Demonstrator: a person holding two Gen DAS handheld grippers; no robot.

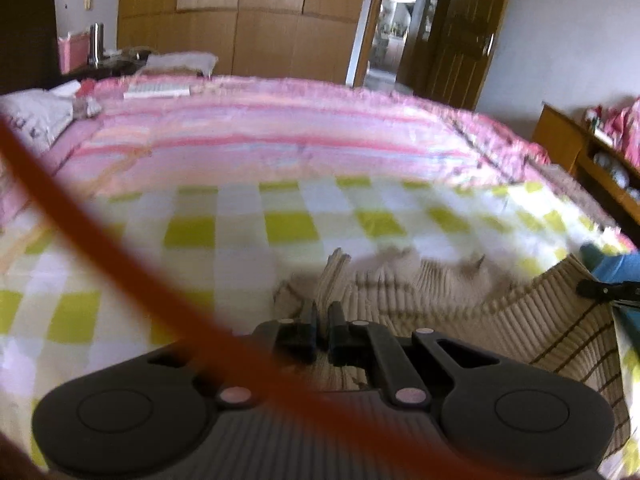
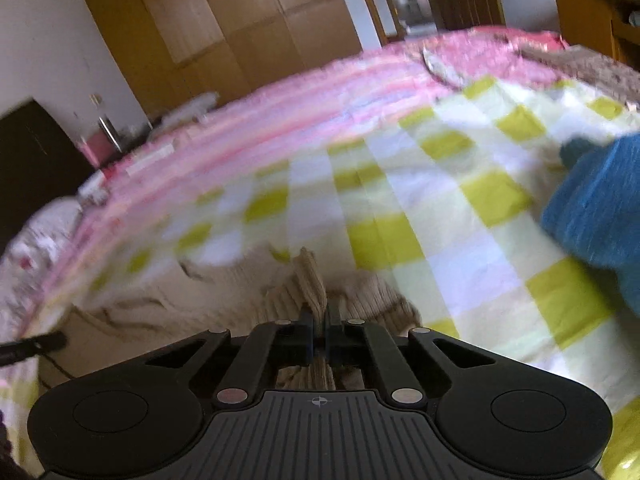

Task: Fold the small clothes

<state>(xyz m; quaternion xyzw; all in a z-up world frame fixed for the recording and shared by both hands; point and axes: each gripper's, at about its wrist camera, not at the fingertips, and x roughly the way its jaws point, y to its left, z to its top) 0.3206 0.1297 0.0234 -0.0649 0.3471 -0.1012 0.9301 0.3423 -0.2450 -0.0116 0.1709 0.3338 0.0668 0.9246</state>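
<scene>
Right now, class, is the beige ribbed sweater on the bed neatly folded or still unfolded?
Unfolded: the beige ribbed sweater lies rumpled on the checked sheet, each gripper, left gripper and right gripper, pinching a bunch.

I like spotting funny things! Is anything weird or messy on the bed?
Only small things. The beige ribbed sweater lies bunched, pinched by both the left gripper and right gripper. A blurry orange strap cuts across the left camera. A blue knit garment sits beside it on the checked sheet.
</scene>
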